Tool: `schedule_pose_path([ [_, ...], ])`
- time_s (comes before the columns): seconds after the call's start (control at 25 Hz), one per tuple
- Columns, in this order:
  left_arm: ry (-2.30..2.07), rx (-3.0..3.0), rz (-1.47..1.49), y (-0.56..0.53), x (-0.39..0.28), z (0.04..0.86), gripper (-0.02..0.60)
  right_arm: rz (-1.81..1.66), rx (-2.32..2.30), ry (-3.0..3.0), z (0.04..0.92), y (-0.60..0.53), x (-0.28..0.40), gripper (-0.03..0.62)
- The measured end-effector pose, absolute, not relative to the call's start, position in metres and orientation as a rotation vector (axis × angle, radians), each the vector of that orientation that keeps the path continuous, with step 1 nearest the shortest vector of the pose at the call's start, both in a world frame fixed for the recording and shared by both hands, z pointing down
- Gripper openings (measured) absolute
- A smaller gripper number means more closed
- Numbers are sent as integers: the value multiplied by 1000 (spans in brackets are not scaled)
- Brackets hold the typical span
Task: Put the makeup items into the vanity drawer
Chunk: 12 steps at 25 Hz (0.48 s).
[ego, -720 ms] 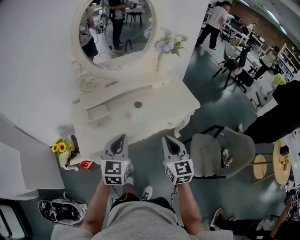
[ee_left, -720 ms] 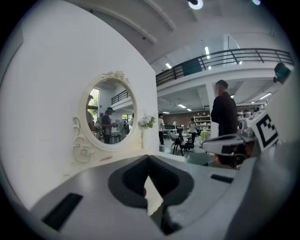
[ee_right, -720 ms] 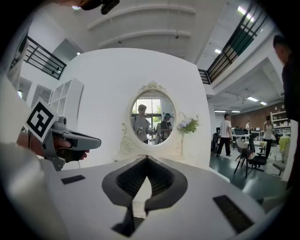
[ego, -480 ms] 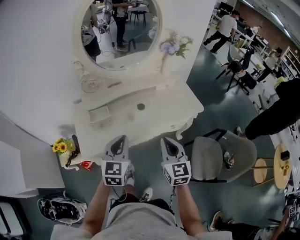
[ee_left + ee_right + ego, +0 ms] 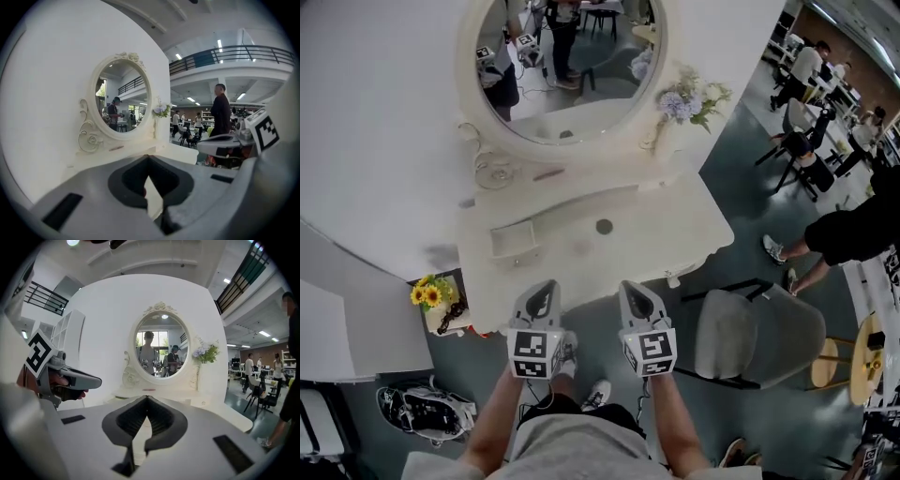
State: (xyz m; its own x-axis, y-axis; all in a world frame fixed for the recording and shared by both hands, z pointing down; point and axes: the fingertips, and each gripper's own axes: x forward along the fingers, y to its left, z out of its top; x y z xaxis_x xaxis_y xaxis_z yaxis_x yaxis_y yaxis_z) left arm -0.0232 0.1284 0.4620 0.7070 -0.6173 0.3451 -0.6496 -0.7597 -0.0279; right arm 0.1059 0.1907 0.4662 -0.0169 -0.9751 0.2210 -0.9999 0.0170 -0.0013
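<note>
Approach to the vanity [image 5: 675,234]. Over the last moments the head view has closed in: the mirror [image 5: 567,66] fills more of the frame and the tabletop has slid nearer to the two grippers, which have kept side by side in front of the person. The left gripper [image 5: 544,287] has its jaws pressed together at the tips with nothing between them. The right gripper [image 5: 631,287] is likewise closed and empty. Judged from this, the task is at its opening step – nothing is picked up yet, and both pairs of jaws must spread before any grasp.

The makeup items lie on the vanity, well apart from the grippers: a small dark round item [image 5: 604,226] sits on the flat top, and a slim pink stick [image 5: 548,173] lies on the raised ledge below the mirror. The drawer [image 5: 514,240], a shallow white box, appears to stand pulled out at the left of the top. What is inside it cannot be told.

Vanity: matt white, curved front edge, carved scrolls round the oval mirror frame. Pale flowers [image 5: 689,98] stand at the right of the mirror – a grey padded chair [image 5: 759,337] waits beside the vanity
</note>
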Motion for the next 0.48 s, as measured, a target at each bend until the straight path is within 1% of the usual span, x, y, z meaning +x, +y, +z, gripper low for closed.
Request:
schedule_pose_path([
  [0.48, -1059, 2688, 624, 51, -31, 520, 0, 379, 1969, -2126, 534, 101, 94, 12],
])
